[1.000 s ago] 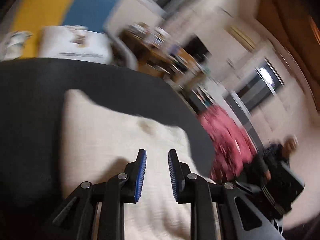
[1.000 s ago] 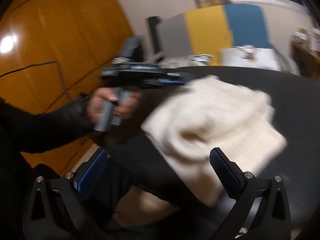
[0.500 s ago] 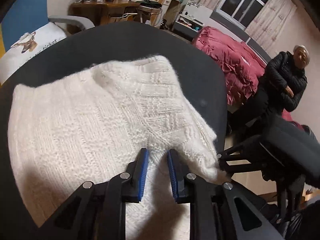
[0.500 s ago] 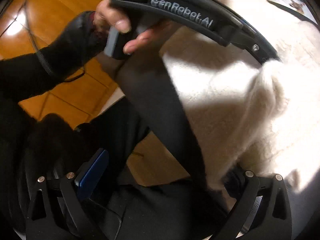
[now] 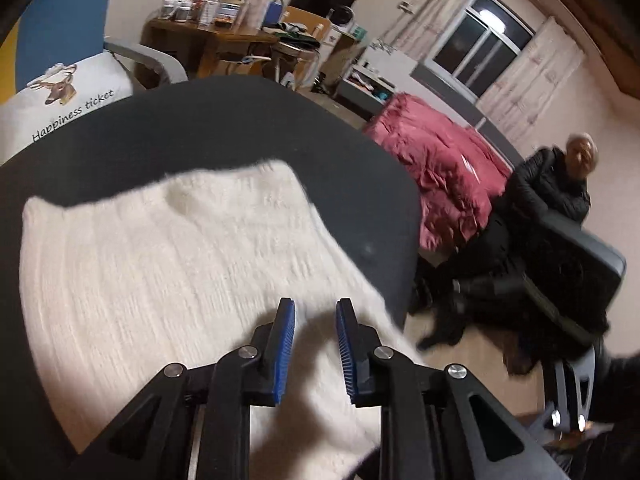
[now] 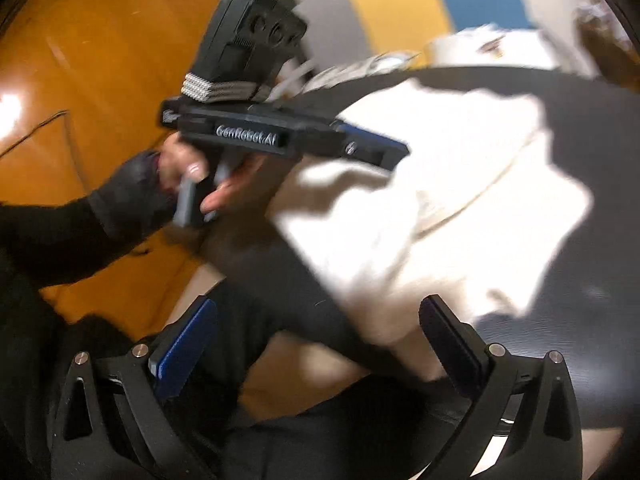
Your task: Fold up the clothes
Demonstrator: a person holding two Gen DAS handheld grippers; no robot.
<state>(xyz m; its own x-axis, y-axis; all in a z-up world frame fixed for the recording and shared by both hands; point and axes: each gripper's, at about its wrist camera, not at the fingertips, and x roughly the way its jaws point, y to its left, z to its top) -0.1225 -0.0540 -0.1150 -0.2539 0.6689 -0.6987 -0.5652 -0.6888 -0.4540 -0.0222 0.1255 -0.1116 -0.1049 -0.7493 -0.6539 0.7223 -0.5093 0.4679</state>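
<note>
On the round black table [image 5: 248, 120] lies our cream knitted sweater [image 5: 172, 264], already doubled into a rough rectangle that reaches from the near edge toward the middle, with bare tabletop beyond it on the far side and to the right. We judge it soft, thick and fairly light: it will sag and drag when lifted, its fuzzy knit should not slip between ribbed pads, and a firm pinch through both layers at a corner or along a folded edge looks the safest hold. Our left gripper [image 5: 315, 330] hangs above the sweater's near right part, its blue-lined fingers [image 5: 285, 344] standing a narrow gap apart with nothing pinched between them; the knit shows beneath and beyond the tips. Our right gripper [image 6: 320, 344] is spread wide and empty, the near corner of the sweater [image 6: 432, 216] lying between and just beyond its fingers; whether either tip touches the cloth we cannot tell through the blur.
</note>
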